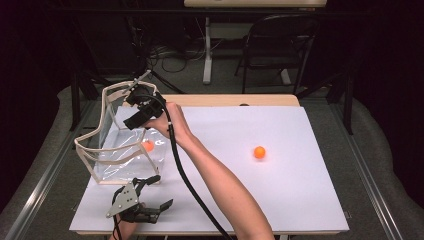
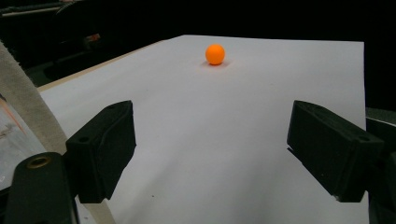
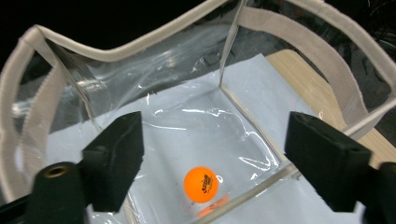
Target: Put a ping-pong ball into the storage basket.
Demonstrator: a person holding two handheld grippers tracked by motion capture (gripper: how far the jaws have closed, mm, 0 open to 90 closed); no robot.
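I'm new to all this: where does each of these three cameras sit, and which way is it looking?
High view: above the person's side, looking forward and down on the white table; both forearms and grippers show.
Left gripper view: rides the left gripper, looking across the table at the loose orange ball; its open jaws show.
Right gripper view: rides the right gripper, looking down into the clear bag at the ball inside; open jaws.
Shared: the high view shows both balls.

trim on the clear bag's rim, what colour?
Beige, off-white fabric trim around the clear bag; it shows best in the right gripper view.

Both grippers' jaws spread wide
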